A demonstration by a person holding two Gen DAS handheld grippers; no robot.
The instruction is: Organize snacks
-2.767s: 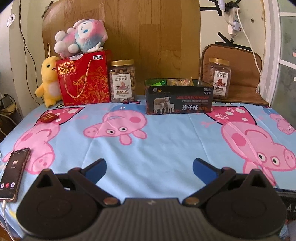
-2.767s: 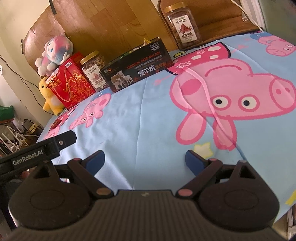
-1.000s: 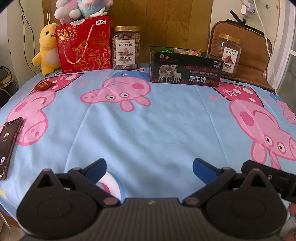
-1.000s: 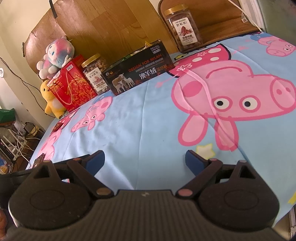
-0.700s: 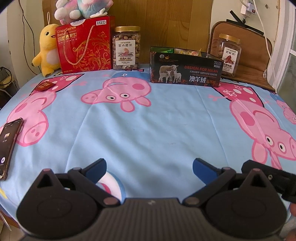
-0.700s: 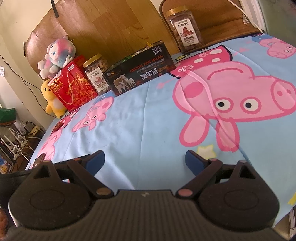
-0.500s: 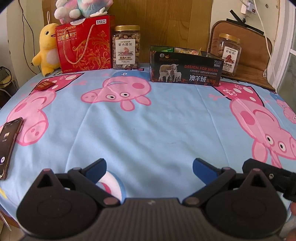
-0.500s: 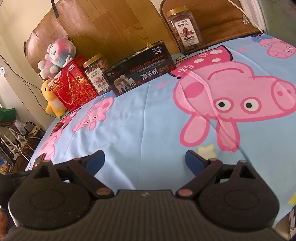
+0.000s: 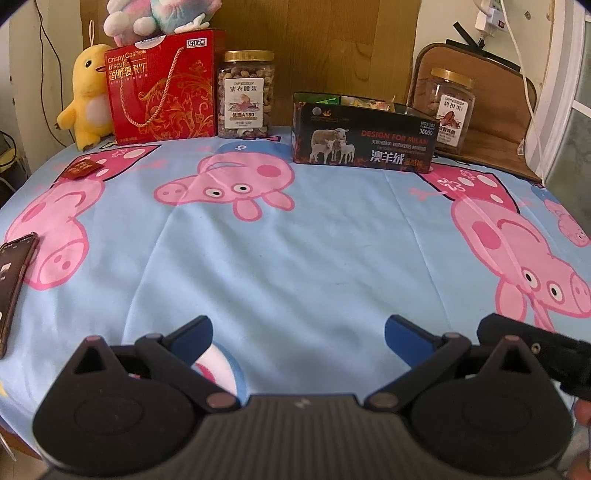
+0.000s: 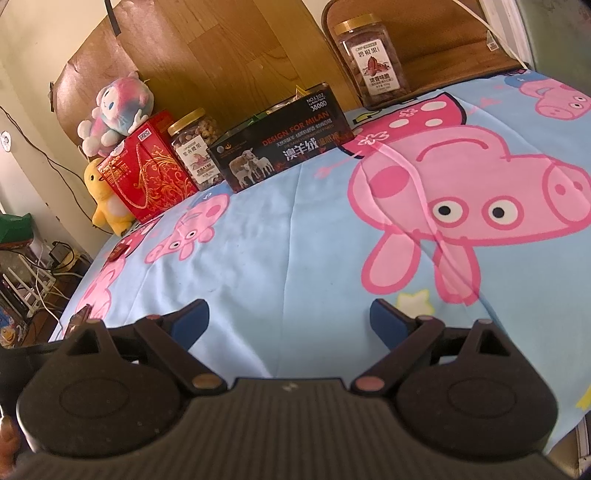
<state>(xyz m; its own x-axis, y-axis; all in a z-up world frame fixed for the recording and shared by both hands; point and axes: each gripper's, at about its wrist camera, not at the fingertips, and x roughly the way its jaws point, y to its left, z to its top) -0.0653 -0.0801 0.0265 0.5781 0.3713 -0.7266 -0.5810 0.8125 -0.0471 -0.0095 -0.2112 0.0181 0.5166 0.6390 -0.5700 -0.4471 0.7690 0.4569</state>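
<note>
So the snacks all sit along the far edge, against the wooden board. The dark box (image 9: 364, 138) with the sheep picture is in the middle of that row, open at the top, and I can see a few wrappers poking out, green and yellowish, can't make out what they are. Just left of it there's a nut jar (image 9: 246, 94) with a gold lid, and touching that on its left the red gift bag (image 9: 164, 86) marked Crispy Cashew. A second jar (image 9: 451, 110) stands behind the box's right end, on a brown cushion (image 9: 491, 122). A small red packet (image 9: 82, 170) lies by itself out on the sheet, well apart from the rest, toward the left.

A pink and blue plush (image 9: 159, 16) sits on top of the bag, and a yellow duck (image 9: 86, 98) leans beside it.

Everything's on a worktop covered with a light blue sheet (image 9: 295, 258) with pink cartoon pigs. A phone (image 9: 13, 284) lies near the left edge, screen up.

My left fingers (image 9: 297, 332) are spread wide with nothing between them, low over the near part of the sheet. Same for my right fingers (image 10: 290, 319), wide apart, holding nothing, angled toward the box from the right. The right tool's black edge shows at the left view's lower right.
</note>
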